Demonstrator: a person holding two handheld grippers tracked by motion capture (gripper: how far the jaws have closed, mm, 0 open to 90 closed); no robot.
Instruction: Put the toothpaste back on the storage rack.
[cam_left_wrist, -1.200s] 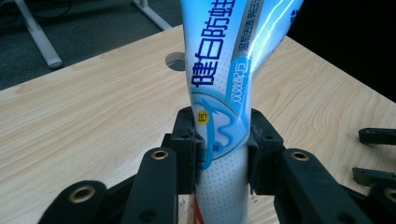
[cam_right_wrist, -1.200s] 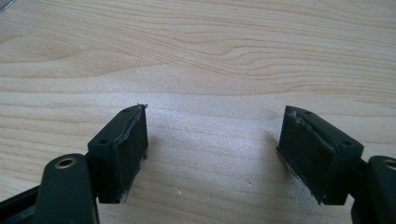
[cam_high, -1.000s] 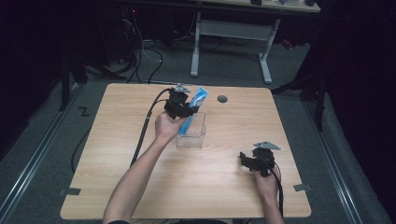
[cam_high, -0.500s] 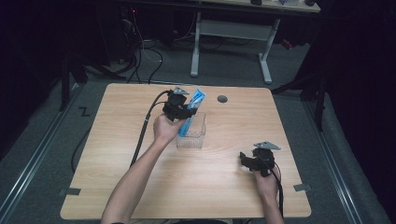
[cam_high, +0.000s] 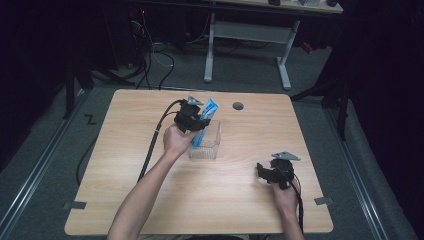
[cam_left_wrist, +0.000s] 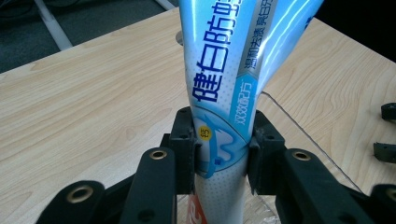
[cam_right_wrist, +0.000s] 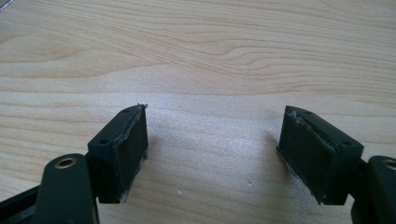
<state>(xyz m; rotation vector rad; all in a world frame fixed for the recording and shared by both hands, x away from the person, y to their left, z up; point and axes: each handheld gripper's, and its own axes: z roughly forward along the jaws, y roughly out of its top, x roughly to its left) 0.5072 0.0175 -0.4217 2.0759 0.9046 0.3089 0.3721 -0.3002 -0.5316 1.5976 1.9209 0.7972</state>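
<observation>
A blue and white toothpaste tube (cam_high: 205, 122) (cam_left_wrist: 229, 93) stands tilted in a clear plastic box (cam_high: 207, 142) near the table's middle. My left gripper (cam_high: 197, 121) (cam_left_wrist: 219, 144) is shut on the tube's lower part, both jaws pressed to its sides, just above the box's left edge. The box's clear rim (cam_left_wrist: 299, 130) runs off to the right behind the tube. My right gripper (cam_high: 267, 172) (cam_right_wrist: 212, 149) rests low over the bare wood at the front right, open, with nothing between its jaws.
The wooden table (cam_high: 125, 165) has a round grey cable hole (cam_high: 238, 106) at its back edge. The left gripper's black cable (cam_high: 152, 145) trails over the left half. A desk frame (cam_high: 247, 30) stands on the floor beyond the table.
The left gripper with the tube has shifted slightly; the tube stays tilted in the box. The right gripper has not moved.
</observation>
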